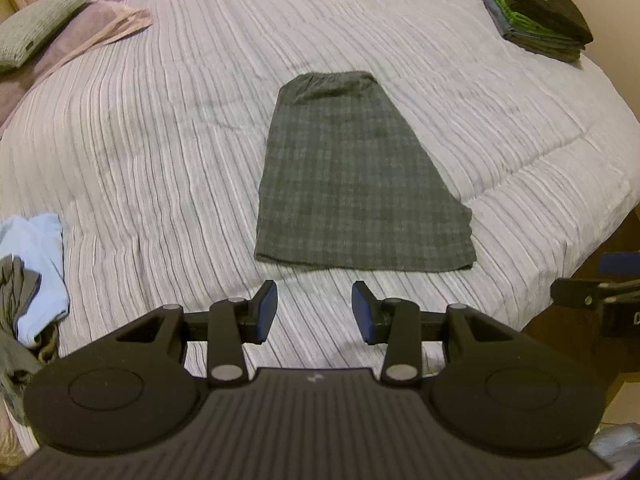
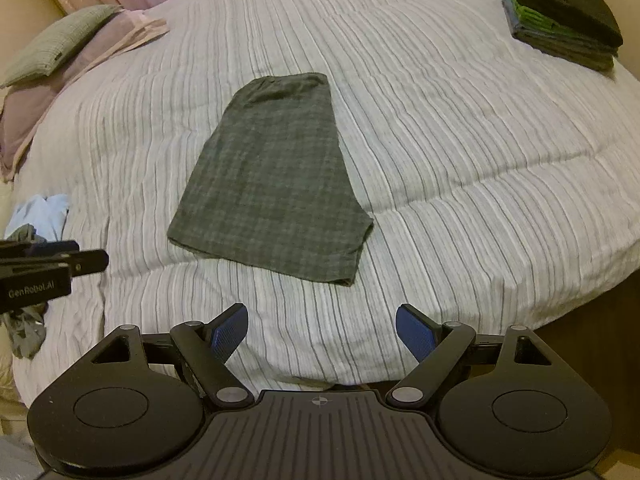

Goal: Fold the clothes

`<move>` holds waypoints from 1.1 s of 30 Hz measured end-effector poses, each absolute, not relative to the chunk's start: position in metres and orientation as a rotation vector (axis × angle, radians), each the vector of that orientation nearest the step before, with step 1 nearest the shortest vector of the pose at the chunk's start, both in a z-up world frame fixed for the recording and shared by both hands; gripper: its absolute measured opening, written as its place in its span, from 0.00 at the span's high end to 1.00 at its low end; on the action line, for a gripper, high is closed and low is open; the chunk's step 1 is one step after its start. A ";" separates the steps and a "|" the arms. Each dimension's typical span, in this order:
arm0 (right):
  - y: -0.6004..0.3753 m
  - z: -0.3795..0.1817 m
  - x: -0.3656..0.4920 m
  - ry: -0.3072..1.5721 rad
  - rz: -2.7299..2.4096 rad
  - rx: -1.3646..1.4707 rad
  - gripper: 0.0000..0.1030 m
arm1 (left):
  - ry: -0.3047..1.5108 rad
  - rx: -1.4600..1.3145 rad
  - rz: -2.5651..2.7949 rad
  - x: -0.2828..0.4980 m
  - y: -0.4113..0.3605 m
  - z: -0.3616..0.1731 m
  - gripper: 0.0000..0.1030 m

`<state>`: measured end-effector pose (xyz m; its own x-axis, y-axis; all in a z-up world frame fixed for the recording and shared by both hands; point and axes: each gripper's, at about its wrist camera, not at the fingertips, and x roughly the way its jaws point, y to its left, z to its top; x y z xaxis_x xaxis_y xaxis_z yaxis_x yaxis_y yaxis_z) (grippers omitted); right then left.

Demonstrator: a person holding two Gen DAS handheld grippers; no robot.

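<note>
Two grippers, left (image 1: 314, 312) and right (image 2: 322, 334): fingers spread, empty | shorts (image 1: 356, 176) halved mid-bed (image 1: 160, 120) | risk: one-layer pinch undoes fold

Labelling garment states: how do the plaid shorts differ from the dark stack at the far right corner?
The shorts are one garment lying flat, folded in half lengthwise, mid-bed; the stack is several pieces piled at the corner. The shorts are grey plaid; the stack shows black on top with green and grey layers beneath. Both lie on the striped bedspread, untouched by either tool.
</note>
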<state>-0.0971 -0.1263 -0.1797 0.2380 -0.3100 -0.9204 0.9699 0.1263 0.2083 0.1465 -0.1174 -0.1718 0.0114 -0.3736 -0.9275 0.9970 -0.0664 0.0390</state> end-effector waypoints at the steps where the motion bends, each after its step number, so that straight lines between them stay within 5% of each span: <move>1: -0.125 -0.182 -0.099 0.842 -1.116 1.007 0.19 | 0.875 0.978 -1.395 0.149 -0.116 -0.174 0.65; 33: -0.164 -0.307 -0.178 0.231 -1.146 1.509 0.19 | 1.205 0.681 -1.485 0.273 -0.169 -0.300 0.70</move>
<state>-0.1778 -0.1636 -0.3074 0.5006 -0.4388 -0.7463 0.6939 -0.3121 0.6489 0.2729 -0.1693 -0.2999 -0.2804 -0.3682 -0.8864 0.9433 0.0654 -0.3255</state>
